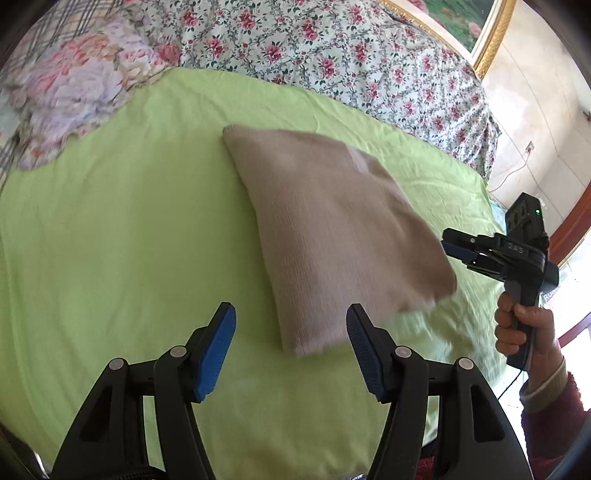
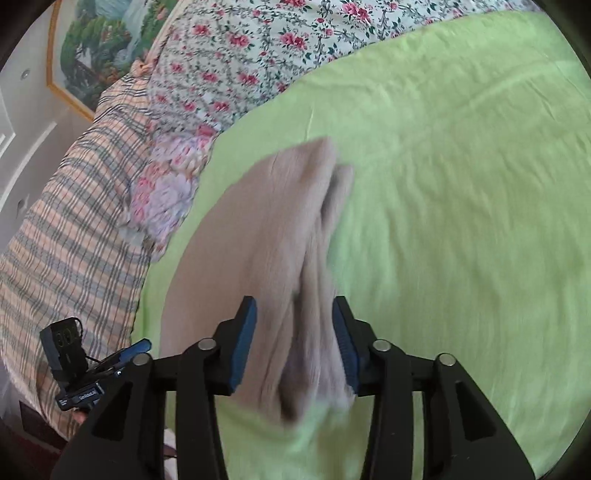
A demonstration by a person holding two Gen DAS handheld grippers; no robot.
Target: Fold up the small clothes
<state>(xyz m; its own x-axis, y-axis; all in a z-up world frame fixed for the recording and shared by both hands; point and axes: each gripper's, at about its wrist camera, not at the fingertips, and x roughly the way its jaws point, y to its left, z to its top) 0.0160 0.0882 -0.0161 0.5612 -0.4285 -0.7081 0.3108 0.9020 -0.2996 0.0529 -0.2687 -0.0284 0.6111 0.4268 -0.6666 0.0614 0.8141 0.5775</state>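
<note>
A beige knitted garment [image 1: 332, 229], folded into a rough square, lies on the green sheet [image 1: 110, 229] in the left wrist view. My left gripper [image 1: 291, 308] hovers open just short of its near corner, with nothing held. My right gripper [image 1: 452, 245], held by a hand [image 1: 517, 328], is at the garment's right corner. In the right wrist view the layered edge of the garment [image 2: 266, 240] runs between the blue pads of my right gripper [image 2: 294, 301], which stand apart and do not pinch it. The cloth there is blurred. My left gripper [image 2: 136, 349] shows at lower left.
A floral quilt [image 1: 332, 48] is bunched along the far side of the sheet. A plaid cover [image 2: 74, 229] and a pink-flowered cloth [image 2: 166, 192] lie at the bed's head. A gold-framed picture [image 1: 484, 29] hangs on the wall. Bare green sheet [image 2: 461, 203] extends to the right.
</note>
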